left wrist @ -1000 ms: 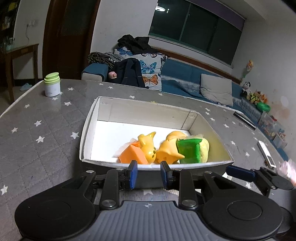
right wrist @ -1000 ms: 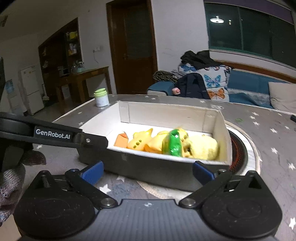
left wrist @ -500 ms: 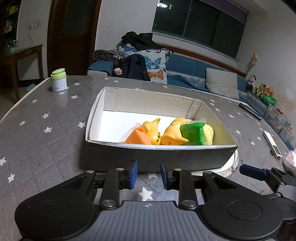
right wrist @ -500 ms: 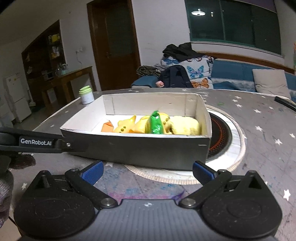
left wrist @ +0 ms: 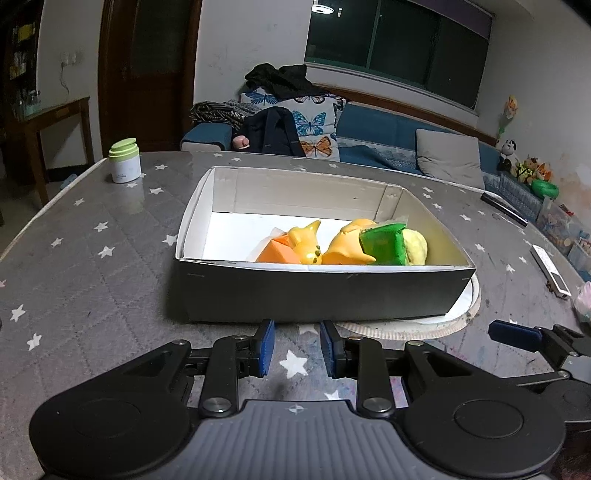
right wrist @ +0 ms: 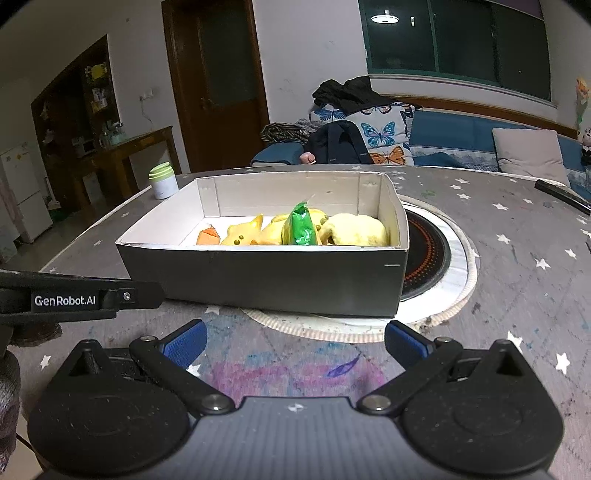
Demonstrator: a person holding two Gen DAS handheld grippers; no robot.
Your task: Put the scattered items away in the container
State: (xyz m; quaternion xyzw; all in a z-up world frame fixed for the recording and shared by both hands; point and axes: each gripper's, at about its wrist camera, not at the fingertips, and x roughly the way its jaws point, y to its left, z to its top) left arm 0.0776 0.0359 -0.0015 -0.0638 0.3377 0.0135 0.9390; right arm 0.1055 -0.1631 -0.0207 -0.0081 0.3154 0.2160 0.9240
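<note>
Left tongs (left wrist: 294, 347), narrowly parted, opening and empty; dark cardboard box with white lining (left wrist: 317, 291) on the star-printed grey worktop (left wrist: 92, 258), its near wall half-hiding yellow, orange and green toys (left wrist: 347, 245); right tongs (right wrist: 295, 341), wide apart, empty.

A ceiling lamp (right wrist: 385, 18) is reflecting in the dark window at the top of the frame; fisheye bending is curving the edges, corners are darkening, and the box interior (left wrist: 236, 229) is glaring white.
</note>
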